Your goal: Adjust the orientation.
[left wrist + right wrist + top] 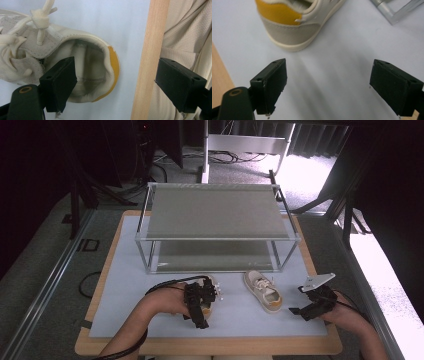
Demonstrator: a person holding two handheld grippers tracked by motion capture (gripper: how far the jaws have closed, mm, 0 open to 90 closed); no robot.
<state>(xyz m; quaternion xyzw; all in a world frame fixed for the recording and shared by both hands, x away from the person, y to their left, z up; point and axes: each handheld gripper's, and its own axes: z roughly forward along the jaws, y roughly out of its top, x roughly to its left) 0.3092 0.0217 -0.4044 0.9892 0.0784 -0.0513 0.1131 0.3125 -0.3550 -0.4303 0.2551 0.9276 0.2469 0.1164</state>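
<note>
Two cream sneakers with yellow heel tabs lie on a pale mat (125, 290), in front of a two-shelf metal rack (215, 238). My left gripper (199, 312) hovers open over the left sneaker (214, 287). In the left gripper view, my left gripper (117, 72) has one jaw above the left sneaker's (82, 62) heel opening and the other out past the table edge. My right gripper (299, 311) is open to the right of the right sneaker (263, 291). In the right gripper view the right sneaker's heel (292, 32) lies just ahead of my right gripper (328, 70), apart from it.
The mat rests on a wooden tabletop whose front edge (145, 62) runs close to the person's beige clothing (185, 37). A corner post of the rack (392, 10) stands near the right sneaker. Bare mat (235, 320) lies between the sneakers and the front edge.
</note>
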